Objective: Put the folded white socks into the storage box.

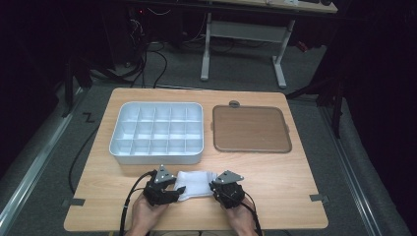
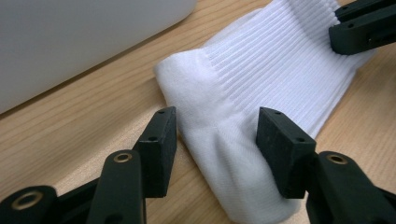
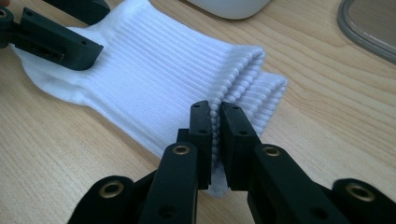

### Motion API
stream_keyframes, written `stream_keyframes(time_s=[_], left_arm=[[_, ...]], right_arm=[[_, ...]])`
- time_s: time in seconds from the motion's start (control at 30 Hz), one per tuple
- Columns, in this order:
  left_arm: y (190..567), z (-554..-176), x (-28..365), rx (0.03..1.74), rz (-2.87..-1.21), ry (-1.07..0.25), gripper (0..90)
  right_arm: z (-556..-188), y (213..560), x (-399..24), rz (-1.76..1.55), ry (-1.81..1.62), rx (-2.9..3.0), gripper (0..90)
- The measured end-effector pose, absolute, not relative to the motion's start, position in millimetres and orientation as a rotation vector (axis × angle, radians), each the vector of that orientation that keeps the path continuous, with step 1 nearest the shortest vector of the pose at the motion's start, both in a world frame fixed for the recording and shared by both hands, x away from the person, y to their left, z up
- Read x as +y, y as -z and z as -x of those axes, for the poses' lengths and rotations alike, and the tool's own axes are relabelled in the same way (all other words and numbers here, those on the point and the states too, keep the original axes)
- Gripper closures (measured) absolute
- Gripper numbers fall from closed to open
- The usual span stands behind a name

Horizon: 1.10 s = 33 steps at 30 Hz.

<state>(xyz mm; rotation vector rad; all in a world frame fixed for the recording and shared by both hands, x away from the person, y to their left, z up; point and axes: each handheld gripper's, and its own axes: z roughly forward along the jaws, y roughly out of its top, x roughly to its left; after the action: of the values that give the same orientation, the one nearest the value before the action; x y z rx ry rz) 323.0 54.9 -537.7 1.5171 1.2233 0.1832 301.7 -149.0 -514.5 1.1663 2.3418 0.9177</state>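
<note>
A white ribbed sock lies flat near the table's front edge, between my two grippers. My left gripper is at its smooth foot end. In the left gripper view that gripper is open, its jaws straddling the sock; one pad touches the fabric and the other stands just off it. My right gripper is at the cuff end. The right gripper view has that gripper shut on the folded ribbed edge of the sock.
A pale grey tray with several compartments stands behind the sock on the wooden table. To its right lies a flat brown lid with a grey rim. A person's hands come in at the front edge.
</note>
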Motion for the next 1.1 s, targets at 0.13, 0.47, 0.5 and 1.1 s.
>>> stream_keyframes(time_s=[0.13, 0.47, 0.5, 1.1], left_arm=[[537, -324, 53, 1.234, -1.525, -0.195, 48.3], [536, -324, 51, 1.272, -1.521, -0.214, 46.9], [536, -324, 51, 1.272, -1.521, -0.214, 46.9], [508, -353, 71, 1.385, -1.383, -0.098, 38.2]], right_arm=[[-302, 517, -152, -1.174, -0.926, 2.326, 83.8], [-303, 518, -153, -1.156, -0.929, 2.327, 81.7], [-303, 518, -153, -1.156, -0.929, 2.327, 81.7], [-301, 491, -148, -1.14, -1.039, 2.282, 73.9]])
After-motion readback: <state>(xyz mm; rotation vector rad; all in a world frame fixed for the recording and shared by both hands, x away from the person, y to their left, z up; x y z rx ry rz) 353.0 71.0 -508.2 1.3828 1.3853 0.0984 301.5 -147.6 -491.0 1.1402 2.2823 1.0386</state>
